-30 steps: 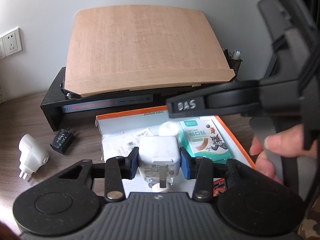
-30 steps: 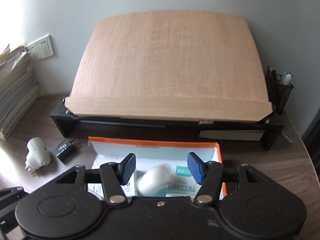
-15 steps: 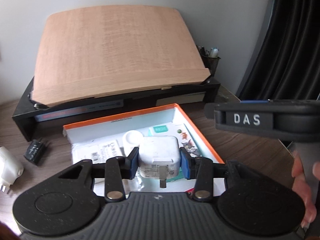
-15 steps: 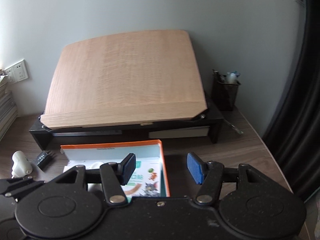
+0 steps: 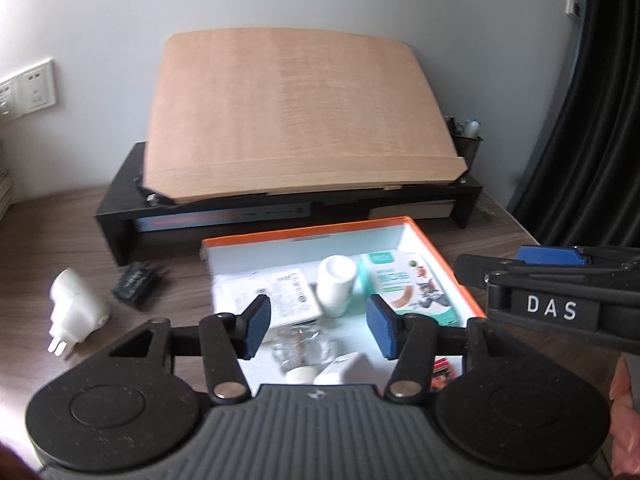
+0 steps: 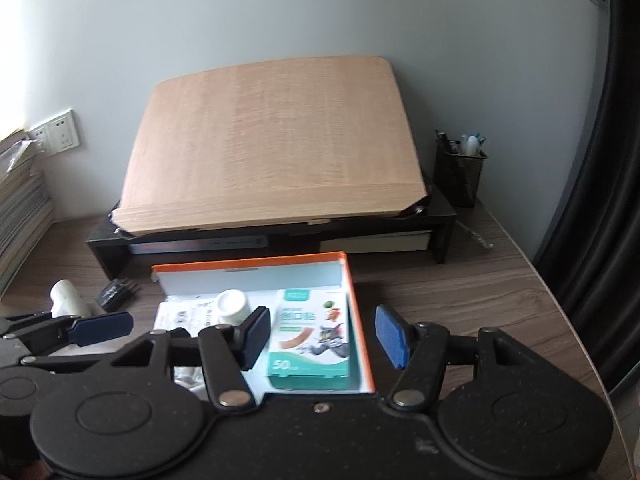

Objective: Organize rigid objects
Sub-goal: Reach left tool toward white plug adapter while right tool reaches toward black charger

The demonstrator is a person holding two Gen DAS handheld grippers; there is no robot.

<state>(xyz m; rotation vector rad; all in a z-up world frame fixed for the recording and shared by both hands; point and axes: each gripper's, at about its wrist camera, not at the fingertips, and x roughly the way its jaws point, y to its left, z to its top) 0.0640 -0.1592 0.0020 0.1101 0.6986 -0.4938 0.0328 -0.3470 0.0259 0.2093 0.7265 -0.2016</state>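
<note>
Left gripper [image 5: 318, 332] opening, nothing clamped, above orange-rimmed box [image 5: 442, 258]; white square charger [image 5: 346, 368] lies below; right gripper [image 6: 320, 338] gapes empty.

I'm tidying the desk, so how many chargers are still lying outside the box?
2. A white charger lies on the desk left of the box, and a black charger sits between them. More may be hidden behind the hand-held grippers.

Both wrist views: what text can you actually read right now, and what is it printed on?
"DAS": white letters on the right hand-held gripper.
"50": bottom corner of the teal bandage box; its Chinese title is too blurred to read.
White label sheet in the orange-rimmed box: barcode and print too small.
Strip under the black stand: blurred, unreadable.
</note>
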